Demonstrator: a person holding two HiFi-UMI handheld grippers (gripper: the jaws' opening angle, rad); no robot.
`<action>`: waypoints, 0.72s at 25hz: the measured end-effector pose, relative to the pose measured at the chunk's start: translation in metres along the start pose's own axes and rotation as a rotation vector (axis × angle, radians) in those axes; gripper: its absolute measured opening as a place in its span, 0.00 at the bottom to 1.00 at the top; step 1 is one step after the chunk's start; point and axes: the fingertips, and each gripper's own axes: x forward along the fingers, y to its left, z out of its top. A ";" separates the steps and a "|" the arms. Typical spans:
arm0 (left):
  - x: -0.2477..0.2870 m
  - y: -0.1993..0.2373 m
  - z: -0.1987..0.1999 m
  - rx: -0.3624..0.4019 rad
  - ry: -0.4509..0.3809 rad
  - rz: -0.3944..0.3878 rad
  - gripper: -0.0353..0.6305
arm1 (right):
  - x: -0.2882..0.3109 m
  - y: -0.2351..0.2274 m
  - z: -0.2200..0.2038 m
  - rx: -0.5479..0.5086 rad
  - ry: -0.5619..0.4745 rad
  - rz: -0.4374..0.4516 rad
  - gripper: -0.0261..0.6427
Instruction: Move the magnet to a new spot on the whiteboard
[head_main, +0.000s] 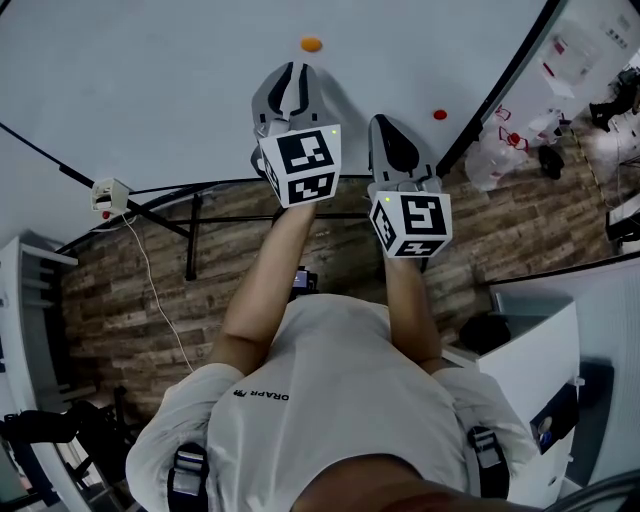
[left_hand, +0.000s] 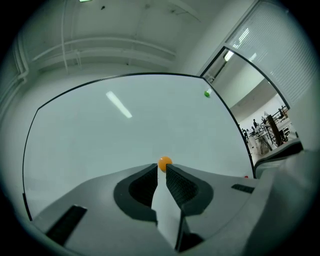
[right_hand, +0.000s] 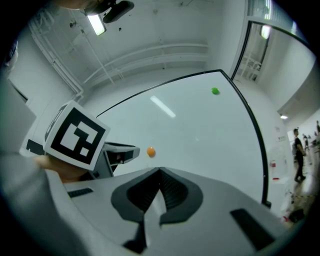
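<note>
A small orange magnet sticks to the whiteboard. My left gripper points at it from just short of it, jaws a narrow slit apart. In the left gripper view the orange magnet sits right past the fingertips of the left gripper, and nothing shows the pads pressing on it. From the right gripper view a small gap shows between the orange magnet and the left gripper. My right gripper hangs to the right and further back, jaws shut and empty.
A green magnet sits near the board's upper right corner and a red magnet near its right edge. Below the board are its black stand legs and a white box with a cable. A white cabinet stands at the right.
</note>
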 end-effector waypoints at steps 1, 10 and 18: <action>-0.002 -0.001 0.000 -0.003 0.002 -0.003 0.13 | 0.000 0.001 0.000 0.001 -0.001 0.002 0.06; -0.018 -0.012 -0.004 -0.025 0.004 -0.046 0.06 | -0.003 0.004 -0.001 0.002 0.000 0.004 0.06; -0.031 -0.027 -0.014 -0.042 0.019 -0.093 0.06 | -0.006 0.004 -0.004 0.007 0.008 0.003 0.06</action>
